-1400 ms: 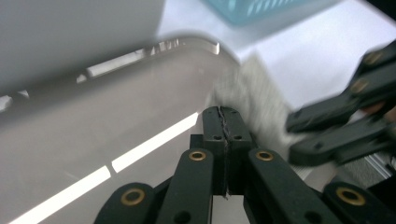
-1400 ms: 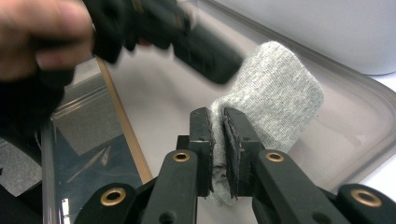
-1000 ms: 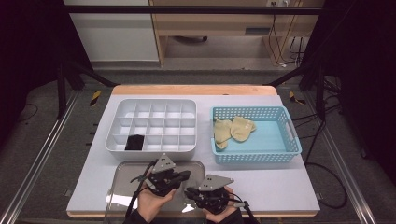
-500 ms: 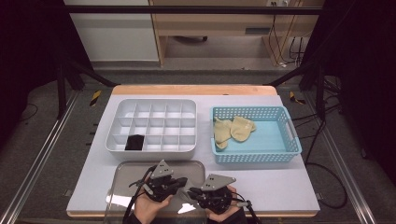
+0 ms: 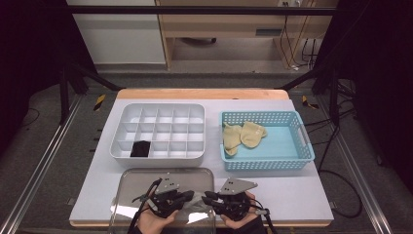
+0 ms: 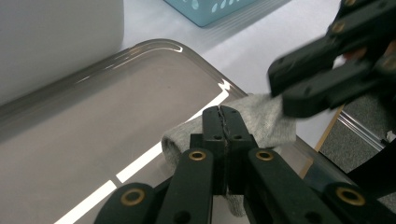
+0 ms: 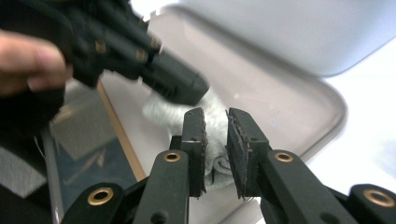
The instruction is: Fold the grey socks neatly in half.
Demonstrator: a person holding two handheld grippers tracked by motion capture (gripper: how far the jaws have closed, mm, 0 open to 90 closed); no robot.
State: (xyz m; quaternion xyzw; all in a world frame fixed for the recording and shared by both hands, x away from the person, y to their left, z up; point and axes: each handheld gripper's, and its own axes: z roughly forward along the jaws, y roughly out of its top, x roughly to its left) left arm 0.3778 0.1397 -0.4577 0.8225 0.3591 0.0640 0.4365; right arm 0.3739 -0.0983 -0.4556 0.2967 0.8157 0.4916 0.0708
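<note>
A small grey sock (image 5: 198, 200) lies bunched at the near right side of a clear plastic tray (image 5: 127, 181). My left gripper (image 5: 192, 196) points right, its jaws pressed together on the sock's (image 6: 261, 116) edge in the left gripper view (image 6: 222, 111). My right gripper (image 5: 206, 197) points left and meets it tip to tip. Its jaws (image 7: 215, 116) have just been opening and stand a little apart. The sock (image 7: 159, 109) is in the gap, and the pads do not press on it.
A white compartment organiser (image 5: 160, 108) sits behind the tray, with a black item (image 5: 140, 148) in a near-left cell. To its right a blue basket (image 5: 265, 165) holds yellow socks (image 5: 243, 134). The table's near edge is just under my hands.
Both hands have slid toward the table's near edge over the tray, the left one sinking a little. The right jaws have parted slightly around the sock.
</note>
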